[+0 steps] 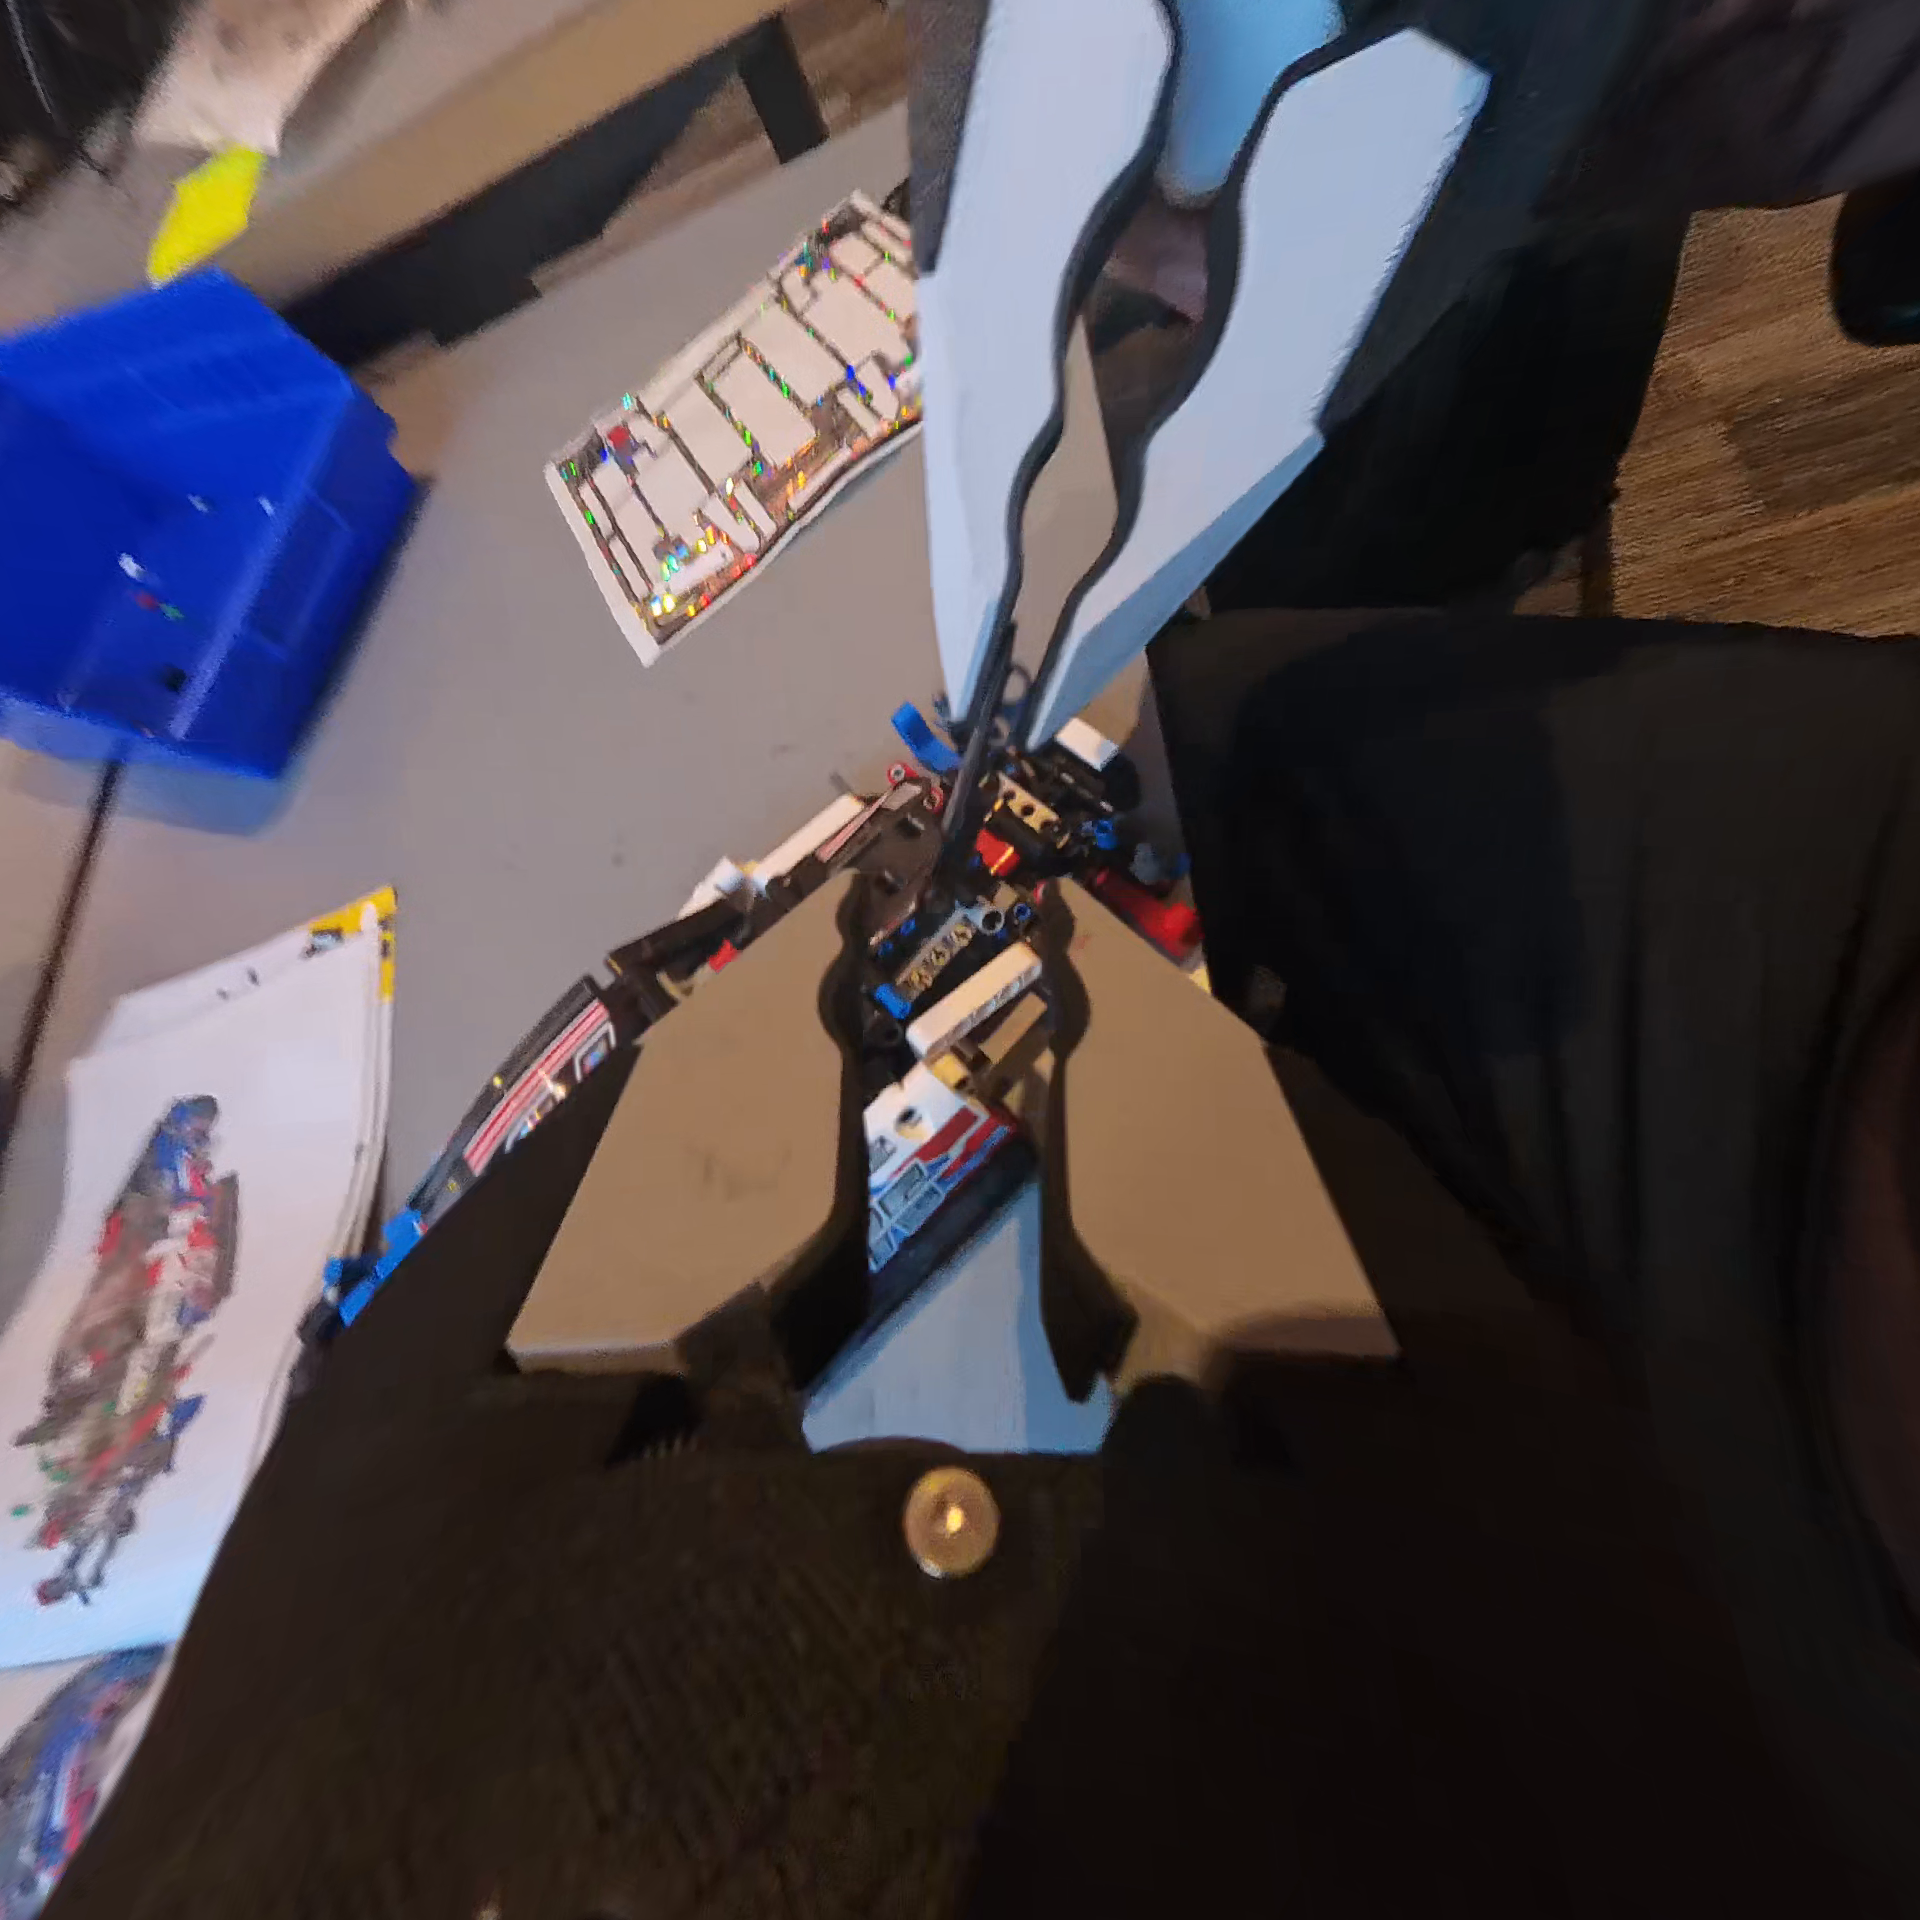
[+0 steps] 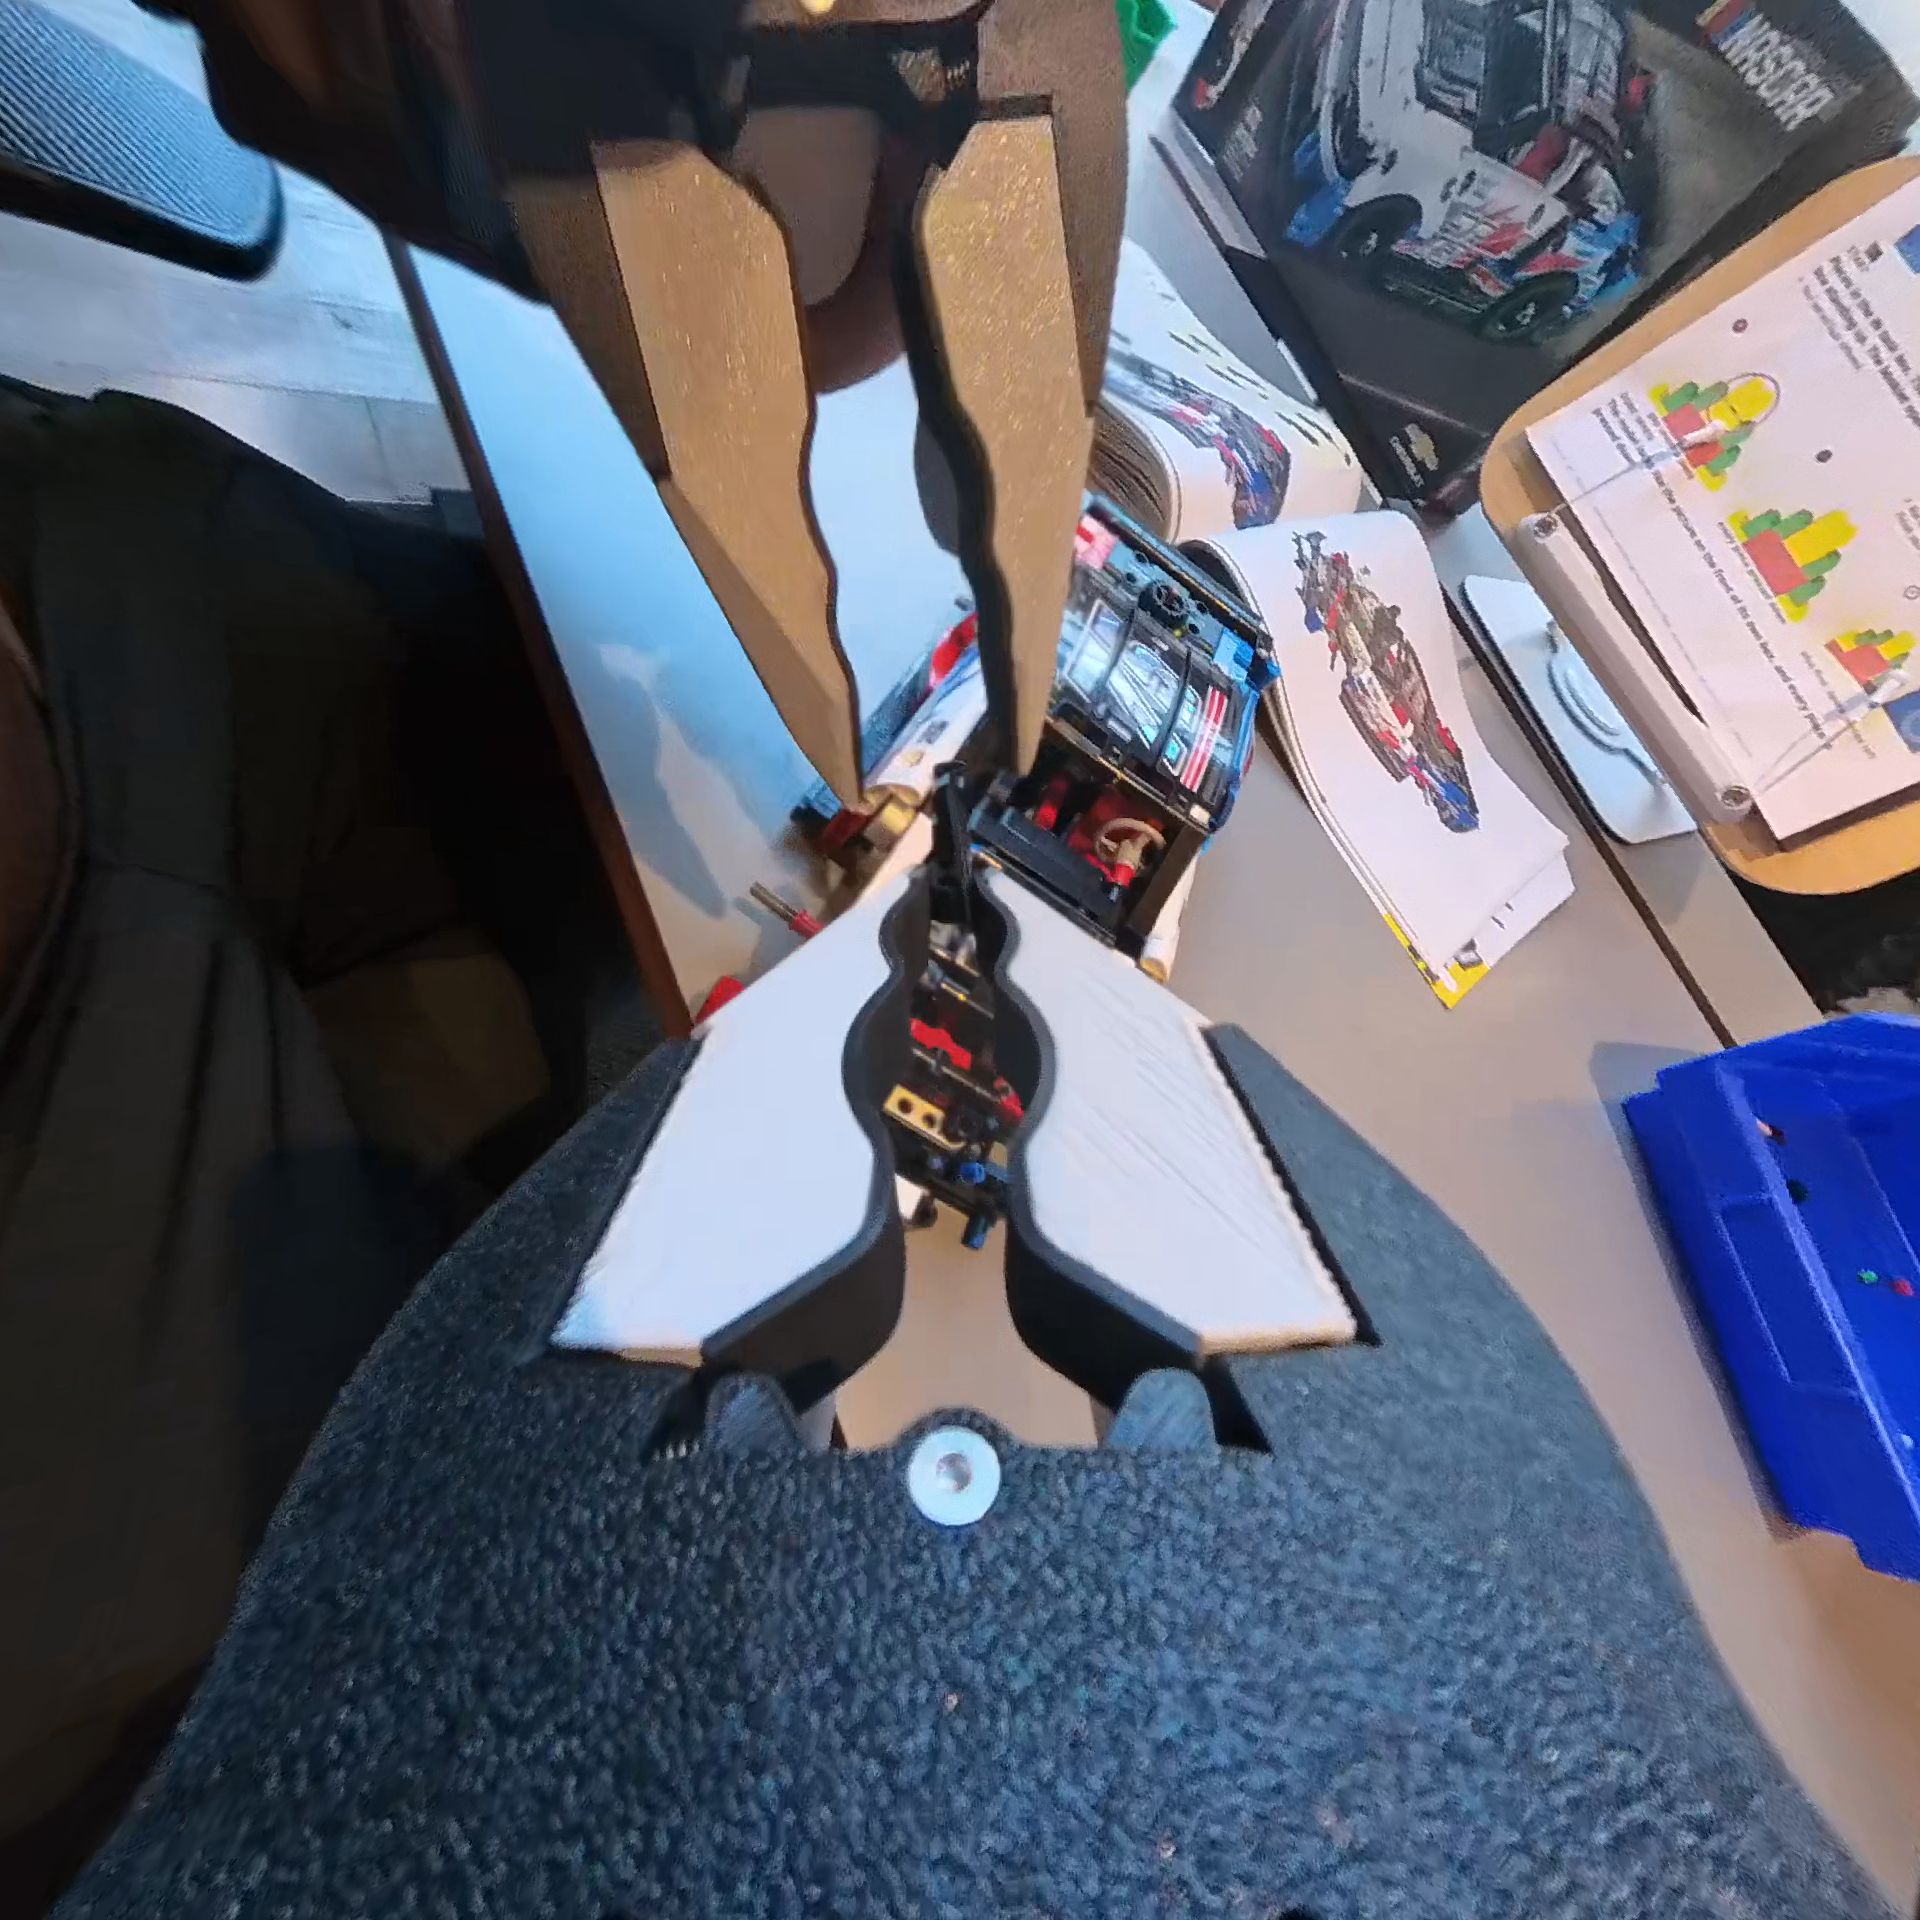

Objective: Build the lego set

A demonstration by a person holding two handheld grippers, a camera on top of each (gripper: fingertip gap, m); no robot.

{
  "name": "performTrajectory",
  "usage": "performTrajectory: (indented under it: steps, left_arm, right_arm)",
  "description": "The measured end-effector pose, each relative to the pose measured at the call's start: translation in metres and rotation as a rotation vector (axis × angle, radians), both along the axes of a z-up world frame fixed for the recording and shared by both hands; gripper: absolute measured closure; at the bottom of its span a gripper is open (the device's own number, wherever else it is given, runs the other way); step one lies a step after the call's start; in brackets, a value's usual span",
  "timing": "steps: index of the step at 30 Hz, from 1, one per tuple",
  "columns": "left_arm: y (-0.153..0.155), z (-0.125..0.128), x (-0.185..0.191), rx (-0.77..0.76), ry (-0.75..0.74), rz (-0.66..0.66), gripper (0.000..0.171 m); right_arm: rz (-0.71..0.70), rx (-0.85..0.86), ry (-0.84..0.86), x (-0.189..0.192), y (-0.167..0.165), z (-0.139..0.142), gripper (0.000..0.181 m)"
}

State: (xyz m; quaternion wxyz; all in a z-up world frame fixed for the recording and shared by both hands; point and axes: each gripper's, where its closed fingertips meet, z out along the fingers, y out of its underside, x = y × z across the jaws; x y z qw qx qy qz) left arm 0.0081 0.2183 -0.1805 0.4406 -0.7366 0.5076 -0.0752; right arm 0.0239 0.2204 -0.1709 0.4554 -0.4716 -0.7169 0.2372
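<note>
A partly built lego car (image 1: 940, 1143), black with white, red and blue panels, lies on the grey table near its edge; it also shows in the right wrist view (image 2: 1143, 675). My left gripper (image 1: 961, 904), with tan fingers, straddles the car's open chassis and appears shut on it; it shows from above in the right wrist view (image 2: 935, 779). My right gripper (image 2: 951, 888), with white fingers, is shut on a thin black lego piece (image 2: 951, 831) and holds it down into the chassis between the left fingers. It also shows in the left wrist view (image 1: 997, 717), with the black piece (image 1: 961, 810) below it.
A blue parts bin (image 1: 177, 520) (image 2: 1808, 1247) stands on the table. An open instruction booklet (image 1: 187, 1247) (image 2: 1382, 675), a shiny sticker sheet (image 1: 748, 416), the set's box (image 2: 1507, 187) and a board with a printed sheet (image 2: 1714, 520) lie around. A person's dark clothing (image 1: 1558, 1039) is beside the table edge.
</note>
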Motion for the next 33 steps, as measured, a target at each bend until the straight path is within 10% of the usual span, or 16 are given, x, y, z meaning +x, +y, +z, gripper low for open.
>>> performTrajectory:
  steps: [11, 20, 27, 33]
  left_arm:
    - [0.012, 0.019, -0.003, 0.293, -0.014, 0.051, 0.168]
    - [0.027, 0.027, -0.007, 0.514, -0.047, 0.19, 0.167]
    - [0.025, 0.02, -0.004, 0.514, -0.066, 0.186, 0.167]
    - [0.018, -0.006, -0.023, 0.178, -0.11, 0.101, 0.16]
  right_arm:
    - [-0.106, -0.071, 0.142, -0.007, 0.014, 0.026, 0.167]
    - [-0.296, -0.649, 0.379, -0.017, 0.016, 0.029, 0.147]
    - [-0.314, -0.79, 0.432, -0.029, 0.018, 0.024, 0.166]
    - [-0.371, -0.816, 0.308, -0.027, 0.022, -0.002, 0.167]
